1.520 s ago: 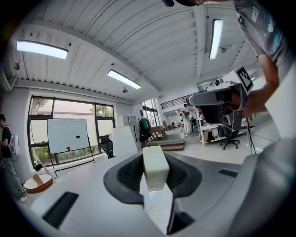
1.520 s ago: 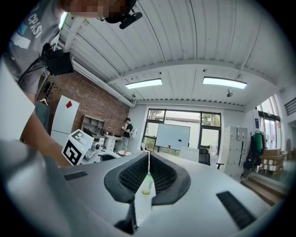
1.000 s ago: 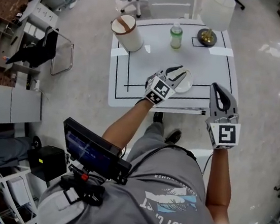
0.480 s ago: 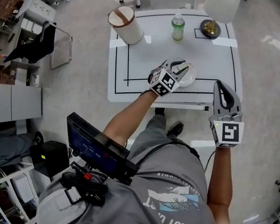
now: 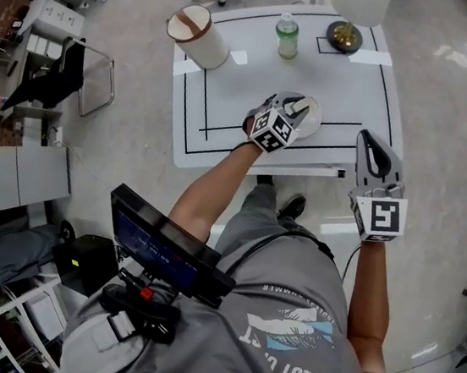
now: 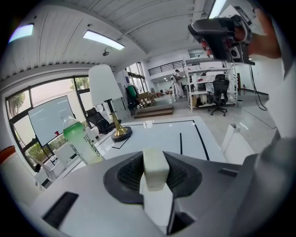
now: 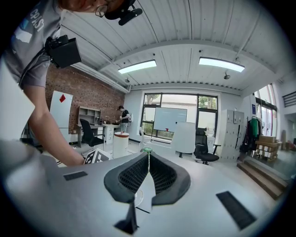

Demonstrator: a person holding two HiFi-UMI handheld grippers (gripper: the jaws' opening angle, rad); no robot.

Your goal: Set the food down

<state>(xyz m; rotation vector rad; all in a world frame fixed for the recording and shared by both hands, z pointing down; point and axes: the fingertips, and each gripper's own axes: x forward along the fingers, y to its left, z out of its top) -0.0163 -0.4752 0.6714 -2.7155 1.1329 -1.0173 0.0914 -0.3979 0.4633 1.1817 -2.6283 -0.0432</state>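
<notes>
My left gripper hangs over a small white plate near the front of the white table. It is shut on a pale cream block of food, which stands upright between the jaws of the left gripper. Whether the block touches the plate is hidden by the gripper. My right gripper is off the table's front right corner, above the floor. The right gripper has its jaws pressed together with nothing in them.
At the back of the table stand a green-filled bottle, a lamp with a brass base and a white cylinder with a brown top. Black lines mark the tabletop. Office chairs and shelves stand around on the floor.
The head view has drifted, so the table now sits higher and further left. The left gripper stays over the plate with the food in it. The right gripper has barely moved.
</notes>
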